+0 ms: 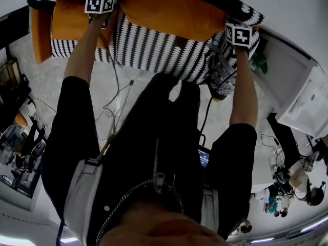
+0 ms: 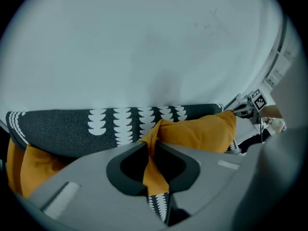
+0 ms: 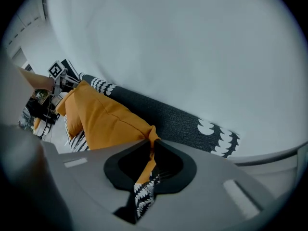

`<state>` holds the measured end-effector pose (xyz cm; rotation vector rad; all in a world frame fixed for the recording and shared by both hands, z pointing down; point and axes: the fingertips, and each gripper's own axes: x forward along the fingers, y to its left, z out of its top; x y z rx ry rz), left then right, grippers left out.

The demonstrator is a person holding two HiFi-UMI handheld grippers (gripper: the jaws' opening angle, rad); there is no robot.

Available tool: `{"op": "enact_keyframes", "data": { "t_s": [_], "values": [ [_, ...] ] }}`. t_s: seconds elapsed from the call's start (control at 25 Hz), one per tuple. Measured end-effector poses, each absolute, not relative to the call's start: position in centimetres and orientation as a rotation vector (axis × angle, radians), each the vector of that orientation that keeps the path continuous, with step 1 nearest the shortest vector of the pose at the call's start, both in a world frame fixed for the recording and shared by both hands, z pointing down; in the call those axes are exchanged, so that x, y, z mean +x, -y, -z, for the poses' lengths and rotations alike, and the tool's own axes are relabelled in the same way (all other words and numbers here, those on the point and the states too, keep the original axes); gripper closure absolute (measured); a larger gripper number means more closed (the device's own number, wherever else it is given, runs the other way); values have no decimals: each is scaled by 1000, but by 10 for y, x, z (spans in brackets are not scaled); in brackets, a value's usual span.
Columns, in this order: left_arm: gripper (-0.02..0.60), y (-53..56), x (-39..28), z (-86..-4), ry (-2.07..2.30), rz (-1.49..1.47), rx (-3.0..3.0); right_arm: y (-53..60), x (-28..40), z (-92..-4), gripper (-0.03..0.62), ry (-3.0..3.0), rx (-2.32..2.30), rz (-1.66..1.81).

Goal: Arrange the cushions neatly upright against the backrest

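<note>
An orange cushion (image 1: 169, 12) hangs lengthwise along the black-and-white patterned sofa backrest (image 1: 246, 9), held at both ends. My left gripper (image 1: 100, 5) is shut on its left corner, the orange fabric pinched between the jaws (image 2: 153, 147). My right gripper (image 1: 238, 35) is shut on the opposite corner (image 3: 151, 147). The cushion's body (image 2: 202, 131) (image 3: 103, 119) stretches between the two grippers in front of the backrest (image 2: 72, 126) (image 3: 183, 121). A second orange cushion (image 1: 72, 22) (image 2: 29, 165) leans at the sofa's left end.
The patterned sofa seat (image 1: 154, 50) lies below the cushions, with an orange side piece (image 1: 40, 35) at far left. A white wall (image 2: 144, 42) rises behind the backrest. Cables (image 1: 115, 101) trail on the floor. A white cabinet (image 1: 302, 96) stands at right, equipment (image 1: 20, 158) at left.
</note>
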<state>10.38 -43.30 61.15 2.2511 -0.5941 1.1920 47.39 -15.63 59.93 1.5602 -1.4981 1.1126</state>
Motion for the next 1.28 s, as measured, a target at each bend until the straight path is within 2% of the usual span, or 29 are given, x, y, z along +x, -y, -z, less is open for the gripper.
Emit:
{"op": "enact_keyframes", "data": {
  "t_s": [0.36,0.52,0.6,0.72,0.88,0.92,1.12,1.28],
  "values": [
    [534,439,104,-618,689,-1099,2249,163,483,-610,553,1381,1698,-1138],
    [503,443,97,-611,779,-1034,2266,162,490,-609,545,1375,1762,-1157],
    [499,442,92,-606,784,-1014,2271,159,500,-600,486,1351,1844,-1146],
    [485,439,78,-595,806,-962,2268,154,508,-581,496,1340,1952,-1112],
    [488,424,61,-581,872,-895,2333,148,506,-556,548,1337,2063,-998],
    [492,418,57,-576,904,-877,2354,146,503,-548,580,1344,2092,-963],
    [564,364,28,-560,962,-794,2403,141,445,-518,591,1492,2131,-847],
    [571,315,-13,-551,944,-825,2454,131,354,-495,591,1660,2007,-763]
  ]
}}
